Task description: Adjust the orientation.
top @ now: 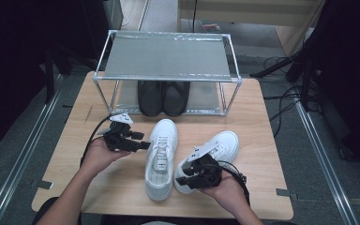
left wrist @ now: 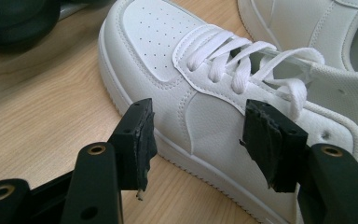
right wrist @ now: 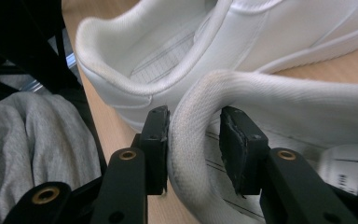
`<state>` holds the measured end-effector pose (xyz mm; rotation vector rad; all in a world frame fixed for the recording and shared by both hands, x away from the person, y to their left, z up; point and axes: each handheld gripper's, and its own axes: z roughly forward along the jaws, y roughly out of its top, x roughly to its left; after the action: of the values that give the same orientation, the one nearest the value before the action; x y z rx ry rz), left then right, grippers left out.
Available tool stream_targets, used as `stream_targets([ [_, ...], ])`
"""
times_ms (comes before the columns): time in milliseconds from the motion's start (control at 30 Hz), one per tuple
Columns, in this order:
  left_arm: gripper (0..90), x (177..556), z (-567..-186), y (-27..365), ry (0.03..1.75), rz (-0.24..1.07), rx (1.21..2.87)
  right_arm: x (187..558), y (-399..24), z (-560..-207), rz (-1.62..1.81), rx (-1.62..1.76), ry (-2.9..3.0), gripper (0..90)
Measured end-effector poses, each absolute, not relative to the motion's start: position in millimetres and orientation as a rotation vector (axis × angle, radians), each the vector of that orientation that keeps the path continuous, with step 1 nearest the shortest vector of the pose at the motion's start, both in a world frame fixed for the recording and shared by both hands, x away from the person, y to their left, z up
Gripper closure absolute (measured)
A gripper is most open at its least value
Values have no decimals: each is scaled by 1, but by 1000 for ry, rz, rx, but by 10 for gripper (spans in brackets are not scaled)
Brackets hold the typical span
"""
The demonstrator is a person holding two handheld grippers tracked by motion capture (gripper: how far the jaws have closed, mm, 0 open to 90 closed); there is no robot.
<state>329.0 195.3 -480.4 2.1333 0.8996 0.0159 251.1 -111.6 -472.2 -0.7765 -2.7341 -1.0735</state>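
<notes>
Two white sneakers lie on the wooden table, toes toward the rack. My left gripper stands open just left of the left sneaker, its jaws facing the shoe's side below the laces and touching nothing. My right gripper is at the heel of the right sneaker. Its jaws straddle the padded heel collar. One pad rests against the collar, with a gap at the other, so the gripper is open. The left sneaker's heel opening lies just beyond.
A metal two-tier shoe rack stands at the table's far side, with a pair of black shoes on its lower shelf. Bare table lies on both sides of the sneakers. Grey clothing shows past the near table edge.
</notes>
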Motion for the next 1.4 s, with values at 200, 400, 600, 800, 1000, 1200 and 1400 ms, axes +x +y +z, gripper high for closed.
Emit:
stream_targets([
  [200, 434, 329, -480, 195, 901, 18, 2134, 250, -127, -454, -1215, -778, -2720, 612],
  [400, 420, 330, -481, 196, 910, 14, 2128, 251, -145, -439, -1335, -826, -2723, 632],
  [600, 412, 332, -481, 194, 906, 15, 2120, 257, -168, -436, -1375, -942, -2742, 644],
  [800, 404, 334, -480, 192, 898, 14, 2120, 262, -186, -439, -1386, -1039, -2756, 643],
  [1000, 402, 337, -480, 190, 886, 16, 2120, 266, -199, -443, -1377, -1126, -2777, 644],
  [1200, 402, 340, -479, 187, 877, 18, 2122, 269, -214, -449, -1376, -1216, -2769, 645],
  [1400, 402, 343, -479, 183, 868, 15, 2125, 273, -231, -456, -1362, -1312, -2745, 682],
])
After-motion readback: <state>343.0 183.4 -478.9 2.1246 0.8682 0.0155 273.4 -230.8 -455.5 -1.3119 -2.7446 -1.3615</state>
